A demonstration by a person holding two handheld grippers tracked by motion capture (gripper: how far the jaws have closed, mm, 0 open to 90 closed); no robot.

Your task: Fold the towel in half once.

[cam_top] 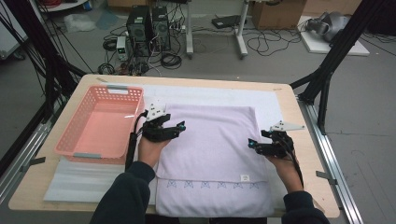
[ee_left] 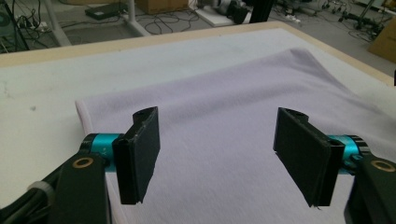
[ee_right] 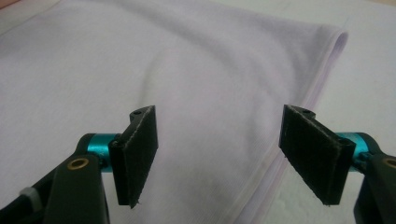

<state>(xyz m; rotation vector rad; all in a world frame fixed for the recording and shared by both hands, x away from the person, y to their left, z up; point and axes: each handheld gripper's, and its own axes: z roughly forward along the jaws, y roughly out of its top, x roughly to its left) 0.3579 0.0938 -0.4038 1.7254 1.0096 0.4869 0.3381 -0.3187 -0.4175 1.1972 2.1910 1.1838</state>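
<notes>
A pale lilac towel (cam_top: 210,154) lies folded on the white mat (cam_top: 210,95) in the middle of the table, its embroidered edge toward the person. My left gripper (cam_top: 180,127) hovers over the towel's left side, jaws open with nothing between them; the left gripper view has the towel (ee_left: 224,121) spread beyond its black pads (ee_left: 140,154). My right gripper (cam_top: 252,145) is at the towel's right edge, also open and empty. In the right gripper view the towel's folded edge (ee_right: 322,70) runs between the pads (ee_right: 317,154).
A pink plastic basket (cam_top: 100,123) stands at the left of the table, close to my left hand. White foam sheets (cam_top: 84,182) lie under it. Black frame posts flank the table; computers and cables sit on the floor beyond.
</notes>
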